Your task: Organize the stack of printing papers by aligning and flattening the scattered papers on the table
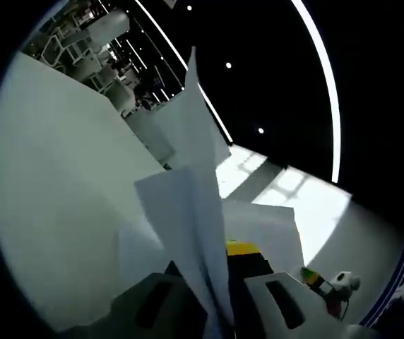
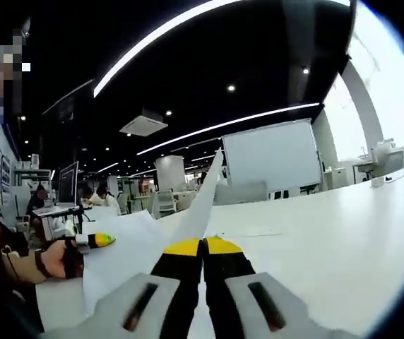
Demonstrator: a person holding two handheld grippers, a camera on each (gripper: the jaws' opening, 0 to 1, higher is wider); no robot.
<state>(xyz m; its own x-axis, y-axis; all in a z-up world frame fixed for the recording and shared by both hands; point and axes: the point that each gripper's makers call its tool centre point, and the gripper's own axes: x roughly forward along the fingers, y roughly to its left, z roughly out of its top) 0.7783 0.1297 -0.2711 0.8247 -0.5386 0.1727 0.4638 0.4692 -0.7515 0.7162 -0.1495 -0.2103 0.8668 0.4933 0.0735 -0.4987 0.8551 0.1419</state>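
The white printing papers point(image 1: 188, 205) stand up on edge from between my left gripper's point(image 1: 216, 314) grey jaws, which are shut on them; several sheets fan out above the jaws. Just behind the sheets is my right gripper point(image 1: 242, 248), with yellow tips on black fingers. In the right gripper view, the yellow-tipped right gripper point(image 2: 203, 247) is shut on the same papers point(image 2: 128, 258). One sheet edge rises thin and upright from its tips, and the rest spreads out to the left. The white table point(image 2: 329, 233) lies under the papers.
A person's gloved hand point(image 2: 57, 260) with a yellow-green tip is at the left of the papers. A whiteboard point(image 2: 272, 155), chairs and desks stand beyond the table's far edge. More white table top point(image 1: 54, 183) stretches away to the left of the papers.
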